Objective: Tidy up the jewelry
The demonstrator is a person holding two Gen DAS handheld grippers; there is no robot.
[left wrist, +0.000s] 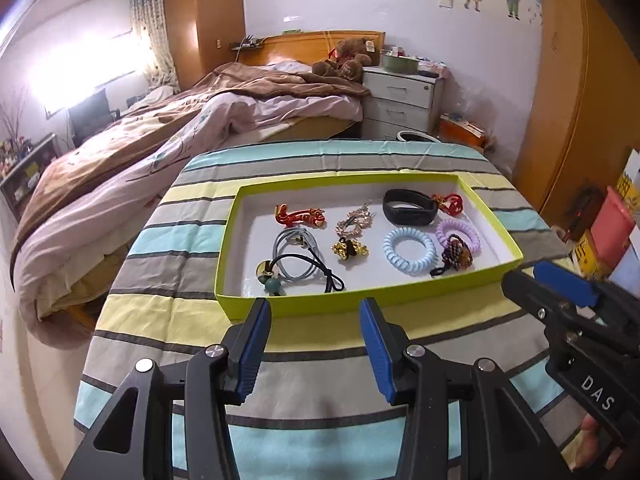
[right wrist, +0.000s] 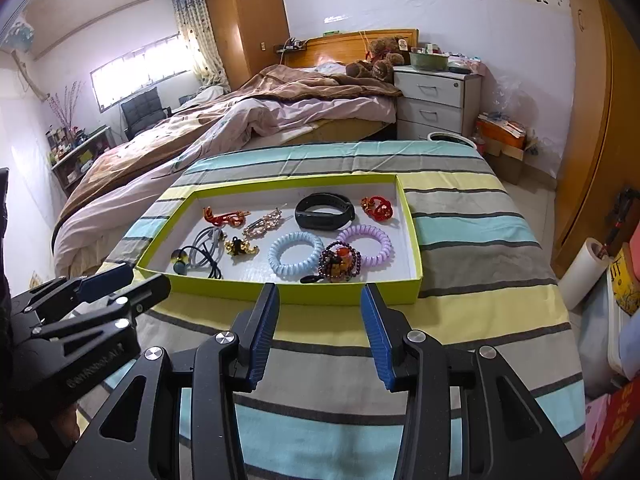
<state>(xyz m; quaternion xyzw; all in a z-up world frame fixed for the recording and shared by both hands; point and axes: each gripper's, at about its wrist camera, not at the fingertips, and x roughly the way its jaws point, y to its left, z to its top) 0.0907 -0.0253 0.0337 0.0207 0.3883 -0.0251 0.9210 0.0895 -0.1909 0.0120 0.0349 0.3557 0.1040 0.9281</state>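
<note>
Lying just beyond both hand-held grippers (left wrist: 316, 304): jewelry tray (left wrist: 400, 293).

Standing covered by a striped cloth (left wrist: 192, 320): a surface (right wrist: 480, 280). Lying directly on the cloth, near the middle: a lime-green tray (right wrist: 344, 294).

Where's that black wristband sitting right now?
The black wristband lies in the far right part of the green tray, between the sparkly hair clip and the red ornament, behind the two coiled hair ties.

Counted in one green tray (right wrist: 412, 236): two coil hair ties (right wrist: 295, 254), two red ornaments (right wrist: 377, 208), one black band (right wrist: 325, 211).
</note>
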